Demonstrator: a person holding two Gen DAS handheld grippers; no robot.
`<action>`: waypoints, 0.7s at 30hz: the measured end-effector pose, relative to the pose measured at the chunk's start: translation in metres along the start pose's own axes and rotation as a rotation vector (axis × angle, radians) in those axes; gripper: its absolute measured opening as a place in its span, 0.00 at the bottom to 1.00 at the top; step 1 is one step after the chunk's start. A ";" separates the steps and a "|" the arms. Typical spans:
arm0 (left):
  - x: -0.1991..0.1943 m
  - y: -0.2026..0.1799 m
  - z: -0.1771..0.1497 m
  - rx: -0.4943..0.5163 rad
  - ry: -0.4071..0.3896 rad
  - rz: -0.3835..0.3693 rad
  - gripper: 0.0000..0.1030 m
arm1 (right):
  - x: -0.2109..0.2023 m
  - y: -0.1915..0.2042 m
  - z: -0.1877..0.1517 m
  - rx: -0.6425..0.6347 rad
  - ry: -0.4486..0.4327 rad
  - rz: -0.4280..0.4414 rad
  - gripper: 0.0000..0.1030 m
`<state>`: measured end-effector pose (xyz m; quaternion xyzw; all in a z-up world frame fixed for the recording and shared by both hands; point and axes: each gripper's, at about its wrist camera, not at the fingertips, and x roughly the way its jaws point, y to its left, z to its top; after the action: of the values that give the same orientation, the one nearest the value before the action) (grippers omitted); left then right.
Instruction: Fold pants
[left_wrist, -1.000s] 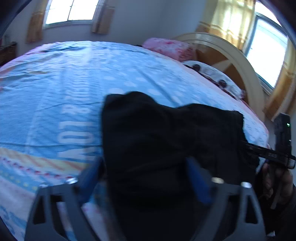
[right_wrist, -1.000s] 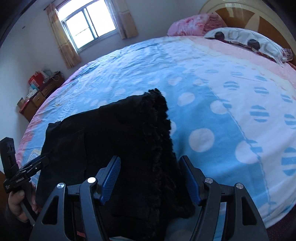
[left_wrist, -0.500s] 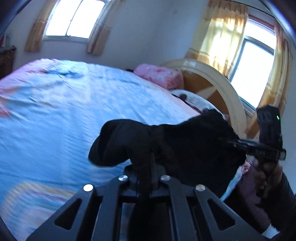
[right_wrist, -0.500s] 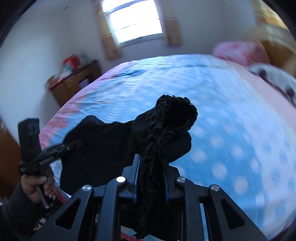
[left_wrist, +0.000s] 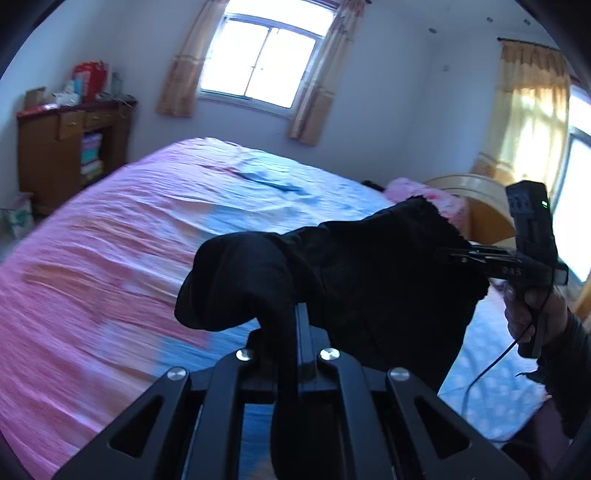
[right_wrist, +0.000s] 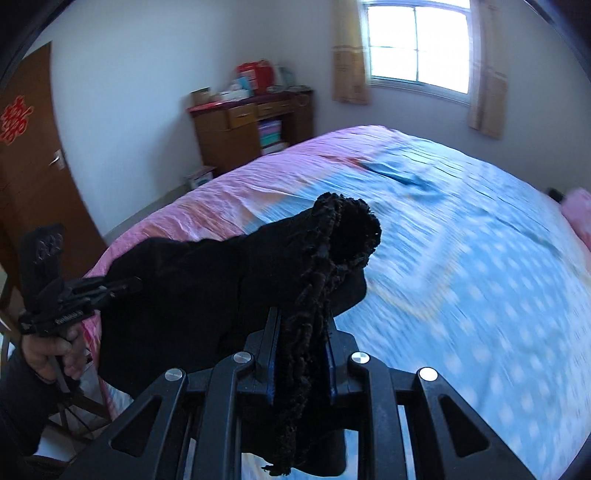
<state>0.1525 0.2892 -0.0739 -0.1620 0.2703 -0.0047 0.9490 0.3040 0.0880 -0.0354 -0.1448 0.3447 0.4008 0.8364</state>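
The black pants (left_wrist: 369, 280) hang in the air above the bed, stretched between both grippers. My left gripper (left_wrist: 293, 314) is shut on one bunched end of the pants. My right gripper (right_wrist: 301, 325) is shut on the other end, where a fuzzy frayed edge (right_wrist: 343, 229) sticks up past the fingers. The right gripper also shows in the left wrist view (left_wrist: 472, 258), clamped on the pants. The left gripper also shows in the right wrist view (right_wrist: 110, 288), clamped on the pants (right_wrist: 192, 288).
The bed (left_wrist: 110, 258) with a pink and blue dotted cover (right_wrist: 461, 277) lies below. A wooden desk (right_wrist: 251, 125) with boxes stands at the far wall by a window (right_wrist: 417, 40). A pink pillow (left_wrist: 424, 192) and the headboard (left_wrist: 476, 206) are at the right. A door (right_wrist: 33, 166) is at the left.
Both grippers closed on the ends of the pants and lifted them off the bed. Both views have tilted up and swung toward the desk and window.
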 end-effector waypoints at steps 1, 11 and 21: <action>0.004 0.006 -0.002 -0.002 0.007 0.019 0.06 | 0.014 -0.001 0.003 0.001 0.011 0.013 0.19; 0.072 0.037 -0.051 0.013 0.179 0.283 0.74 | 0.133 -0.075 -0.031 0.250 0.207 0.007 0.15; 0.055 0.040 -0.051 -0.052 0.161 0.384 0.99 | 0.133 -0.086 -0.054 0.277 0.269 -0.104 0.26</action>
<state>0.1698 0.3064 -0.1558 -0.1309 0.3714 0.1705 0.9033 0.4038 0.0813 -0.1698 -0.0984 0.4971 0.2829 0.8144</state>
